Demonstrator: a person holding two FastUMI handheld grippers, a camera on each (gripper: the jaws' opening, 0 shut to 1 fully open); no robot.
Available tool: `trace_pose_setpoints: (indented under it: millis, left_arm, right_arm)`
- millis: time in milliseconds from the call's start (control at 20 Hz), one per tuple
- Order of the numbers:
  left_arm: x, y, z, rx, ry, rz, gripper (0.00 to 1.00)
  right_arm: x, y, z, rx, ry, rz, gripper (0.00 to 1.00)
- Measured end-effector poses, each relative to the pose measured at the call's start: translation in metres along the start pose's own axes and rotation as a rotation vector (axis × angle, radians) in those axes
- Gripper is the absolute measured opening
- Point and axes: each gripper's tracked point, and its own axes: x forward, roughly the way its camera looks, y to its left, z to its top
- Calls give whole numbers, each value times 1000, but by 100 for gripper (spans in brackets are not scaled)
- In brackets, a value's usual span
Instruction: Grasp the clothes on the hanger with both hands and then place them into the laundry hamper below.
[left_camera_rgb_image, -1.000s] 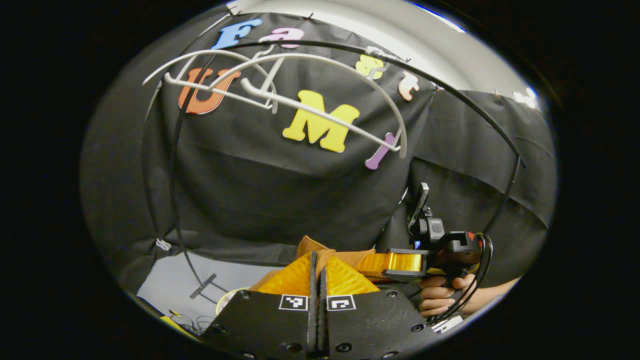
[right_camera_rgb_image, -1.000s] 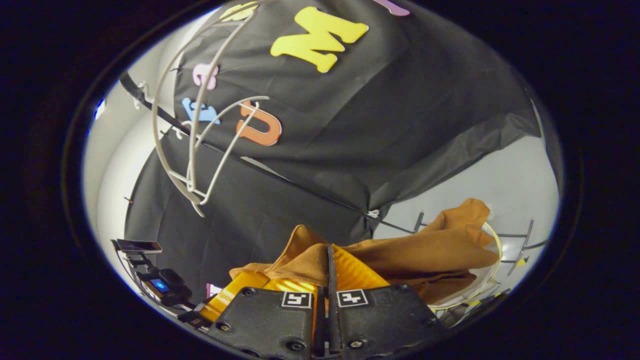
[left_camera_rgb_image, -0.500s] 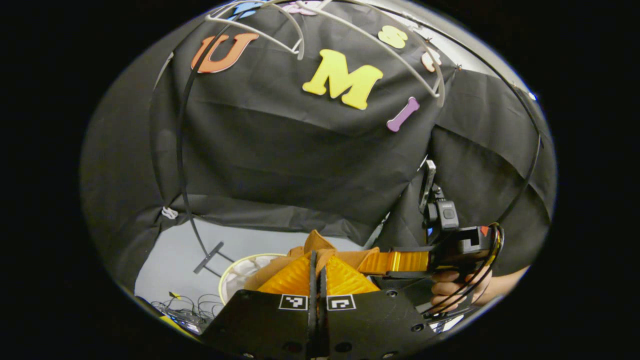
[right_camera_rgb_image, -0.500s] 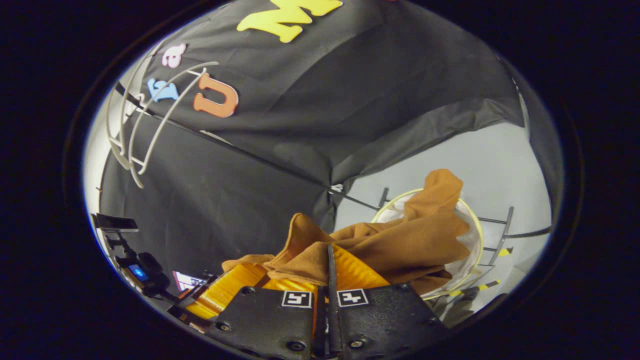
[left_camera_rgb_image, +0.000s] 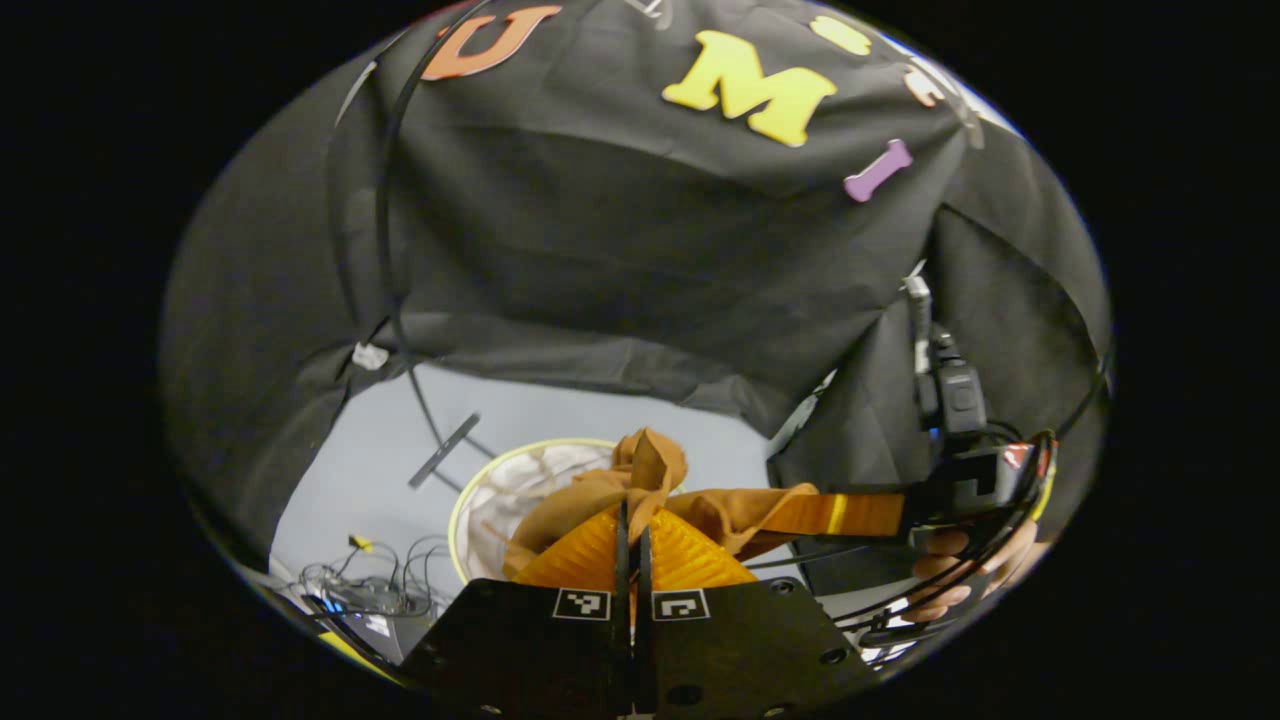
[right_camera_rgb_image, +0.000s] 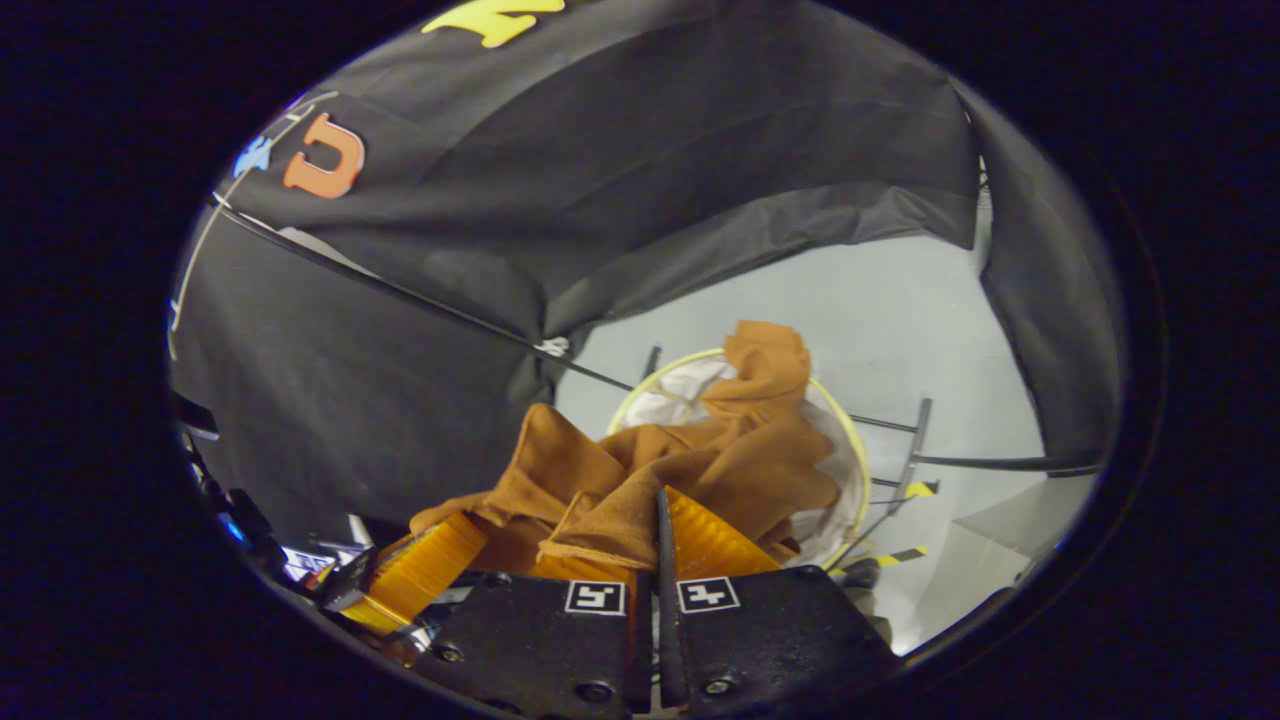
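Observation:
A brown garment (right_camera_rgb_image: 720, 470) hangs bunched between both grippers, its far end drooping into the round yellow-rimmed laundry hamper (right_camera_rgb_image: 858, 470) on the floor below. My right gripper (right_camera_rgb_image: 658, 515) is shut on one fold of it. In the left gripper view my left gripper (left_camera_rgb_image: 630, 520) is shut on another fold of the garment (left_camera_rgb_image: 640, 470), just above the hamper (left_camera_rgb_image: 470, 490). The right gripper (left_camera_rgb_image: 850, 513) and the hand (left_camera_rgb_image: 950, 570) holding it show at the right of that view, level with mine.
The black clothes rack's thin pole (left_camera_rgb_image: 385, 250) and foot (left_camera_rgb_image: 443, 450) stand behind the hamper. A tangle of cables (left_camera_rgb_image: 370, 590) lies on the grey floor at the left. Rack feet with striped tape (right_camera_rgb_image: 915, 490) sit right of the hamper. The black cloth wall hangs behind.
Both grippers have come down with the garment. The white hangers have slid up out of both views, and the hamper now lies much closer, with the cloth's end in it.

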Motion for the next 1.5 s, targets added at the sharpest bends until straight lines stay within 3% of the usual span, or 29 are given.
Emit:
trace_pose_setpoints:
  millis: [100,150,400,450,700,750,800,1050,1350,1400,1450,1500]
  left_arm:
    - [9,2,-11,-66,77,-1,0]
    - [10,4,-17,-85,104,17,14]
    - [-5,11,-30,-76,112,42,85]
    - [-7,10,-29,-69,102,47,92]
    - [-48,-8,-10,8,13,76,96]
    - [-57,-12,-5,31,-14,85,100]
    - [-67,-16,1,54,-42,92,96]
    - [-125,-49,33,147,-205,125,100]
    - [-232,-93,80,214,-484,141,100]
    - [-247,-98,85,229,-528,153,97]
    - [-261,-102,89,238,-569,163,92]
    - [-281,-109,90,244,-605,171,97]
  right_arm:
    - [-6,-7,-4,1,21,-17,10]
    - [-12,-4,-3,1,17,-17,12]
    - [-38,-24,14,-105,-84,-76,45]
    - [-52,-29,19,-131,-115,-94,47]
    - [-122,-22,38,-254,-275,-163,52]
    - [-132,-25,39,-277,-308,-169,65]
    - [-144,-21,41,-301,-339,-165,79]
    - [-220,13,35,-459,-515,-118,79]
    - [-339,40,41,-579,-770,-37,79]
    - [-358,38,45,-595,-807,-23,81]
    - [-379,36,47,-607,-830,-20,90]
    - [-395,35,46,-612,-850,-11,100]
